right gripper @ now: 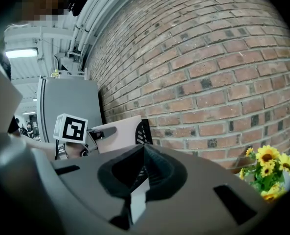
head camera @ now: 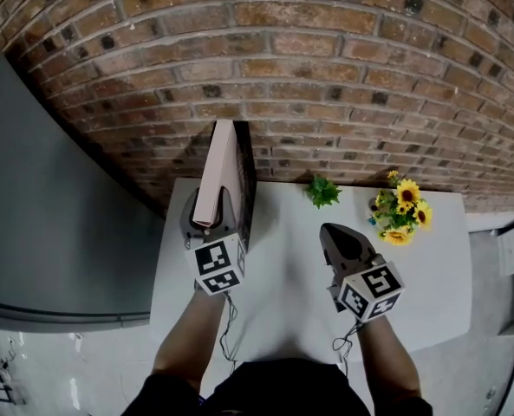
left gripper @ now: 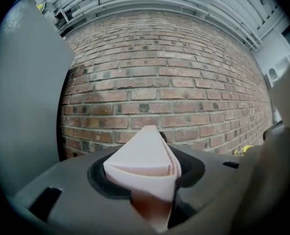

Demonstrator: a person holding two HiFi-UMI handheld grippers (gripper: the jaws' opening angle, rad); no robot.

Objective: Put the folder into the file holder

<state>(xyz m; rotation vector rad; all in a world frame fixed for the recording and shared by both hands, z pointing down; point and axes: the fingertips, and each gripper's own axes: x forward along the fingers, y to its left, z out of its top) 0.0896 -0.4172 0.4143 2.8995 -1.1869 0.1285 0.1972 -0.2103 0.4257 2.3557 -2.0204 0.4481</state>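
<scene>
Your left claw (head camera: 208,217) pinches the pink folder's (head camera: 216,167) near edge, holding it upright so it can slide into the black file holder (head camera: 247,189) just beside it. Your right claw (head camera: 333,232), pressed together and empty, hangs clear over the surface (head camera: 283,293)

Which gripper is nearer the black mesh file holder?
Left. The left gripper, clamping the pale pink folder, is right beside the black mesh file holder; the shut right gripper is apart, to its right.
</scene>
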